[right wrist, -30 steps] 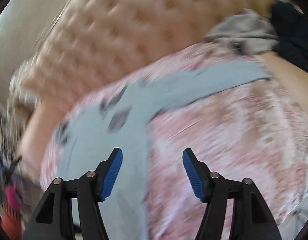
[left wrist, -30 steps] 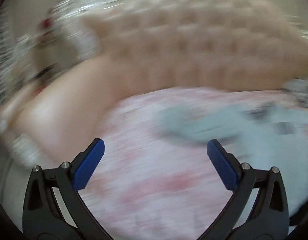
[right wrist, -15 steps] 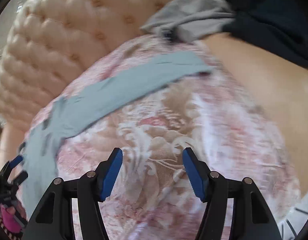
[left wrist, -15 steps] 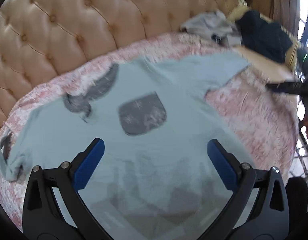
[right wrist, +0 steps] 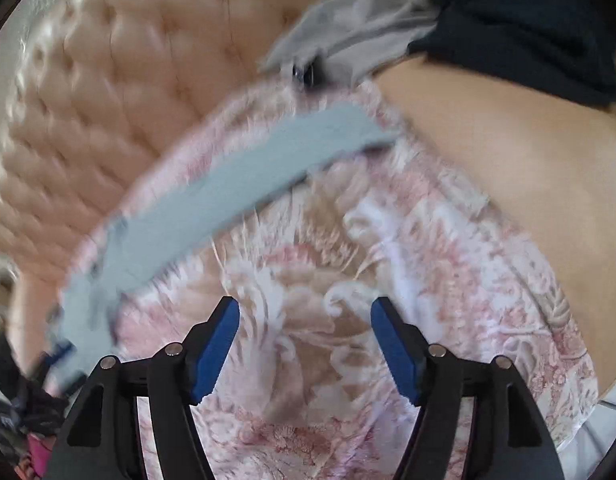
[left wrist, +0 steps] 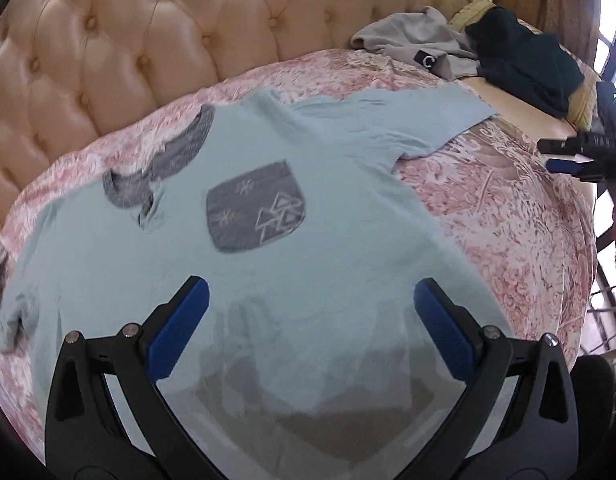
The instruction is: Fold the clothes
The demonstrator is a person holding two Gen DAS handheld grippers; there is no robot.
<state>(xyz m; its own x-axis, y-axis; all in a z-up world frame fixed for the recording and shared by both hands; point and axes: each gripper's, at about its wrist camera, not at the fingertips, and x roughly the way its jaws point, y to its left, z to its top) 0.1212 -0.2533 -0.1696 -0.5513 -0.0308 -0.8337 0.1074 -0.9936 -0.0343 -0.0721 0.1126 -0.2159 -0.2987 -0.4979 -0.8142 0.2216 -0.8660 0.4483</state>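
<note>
One spread T-shirt (left wrist: 308, 240), two heaped garments (left wrist: 467, 52)

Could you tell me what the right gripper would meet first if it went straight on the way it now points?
Probably the pink floral bedspread: the open right gripper points at bare cover, with the light blue T-shirt's sleeve lying off to its left.
</note>
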